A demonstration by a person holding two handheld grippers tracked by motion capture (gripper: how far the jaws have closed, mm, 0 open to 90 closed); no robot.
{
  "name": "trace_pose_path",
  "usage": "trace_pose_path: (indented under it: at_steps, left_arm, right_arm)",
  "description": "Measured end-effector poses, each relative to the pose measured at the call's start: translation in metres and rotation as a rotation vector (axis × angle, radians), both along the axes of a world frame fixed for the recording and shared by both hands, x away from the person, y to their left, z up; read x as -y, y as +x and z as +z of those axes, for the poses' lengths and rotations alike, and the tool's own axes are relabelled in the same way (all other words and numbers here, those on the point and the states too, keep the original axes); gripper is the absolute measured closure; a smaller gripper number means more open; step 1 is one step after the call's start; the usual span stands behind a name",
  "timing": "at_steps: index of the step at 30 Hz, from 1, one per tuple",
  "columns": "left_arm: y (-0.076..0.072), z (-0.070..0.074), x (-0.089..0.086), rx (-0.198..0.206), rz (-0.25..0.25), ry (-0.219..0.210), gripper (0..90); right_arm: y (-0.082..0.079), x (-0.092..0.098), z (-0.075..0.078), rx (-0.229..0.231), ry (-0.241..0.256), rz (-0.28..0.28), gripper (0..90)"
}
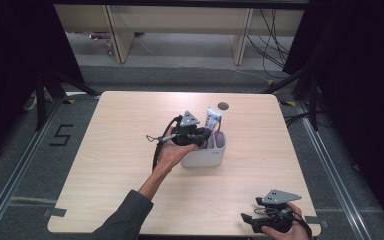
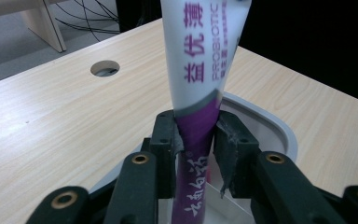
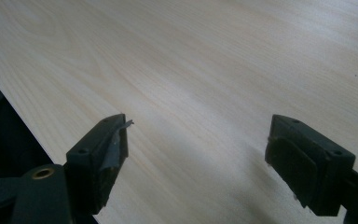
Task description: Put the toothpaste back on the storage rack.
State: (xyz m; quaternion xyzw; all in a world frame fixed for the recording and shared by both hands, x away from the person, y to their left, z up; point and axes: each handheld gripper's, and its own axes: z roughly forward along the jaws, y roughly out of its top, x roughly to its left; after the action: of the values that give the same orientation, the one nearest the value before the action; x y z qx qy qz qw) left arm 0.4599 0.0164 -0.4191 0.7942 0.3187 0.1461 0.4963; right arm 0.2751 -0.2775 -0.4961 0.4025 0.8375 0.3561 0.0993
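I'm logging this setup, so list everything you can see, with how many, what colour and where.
tube: one, white upper part with purple lower part, standing in the bin, clamped at the purple part
bin: one, white, near the middle of the table
table: one, light wood, with a round hole near its far edge
floor marking: one, a black 5 on the grey floor left of the table
cables: several, black, on the floor beyond the table
left gripper: one, black, jaws shut on the tube over the bin
right gripper: one, black, jaws apart over bare table at the near right corner
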Motion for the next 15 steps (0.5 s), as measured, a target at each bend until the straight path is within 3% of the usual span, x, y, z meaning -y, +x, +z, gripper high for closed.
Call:
trace_pose_path:
  at_steps: [4, 5, 6, 14, 15]
  left_arm:
    - [-0.002, 0.009, -0.003, 0.026, 0.001, -0.062, 70.6]
    - [-0.003, 0.012, -0.003, 0.027, -0.003, -0.043, 70.2]
    - [-0.005, 0.014, -0.003, 0.037, -0.003, -0.023, 69.3]
    - [-0.009, 0.019, -0.006, 0.024, -0.016, -0.035, 65.4]
    - [-0.010, 0.019, -0.006, 0.024, -0.017, -0.031, 65.1]
  right_arm:
    - [-0.001, -0.001, 0.000, -0.016, 0.005, -0.014, 21.3]
    - [0.000, 0.000, 0.000, -0.001, -0.001, -0.001, 21.3]
    - [-0.001, -0.001, 0.000, -0.021, 0.007, -0.017, 21.3]
    - [0.000, -0.001, -0.001, -0.002, -0.003, 0.003, 21.3]
    - [-0.001, -0.001, 0.000, -0.018, 0.002, -0.008, 21.3]
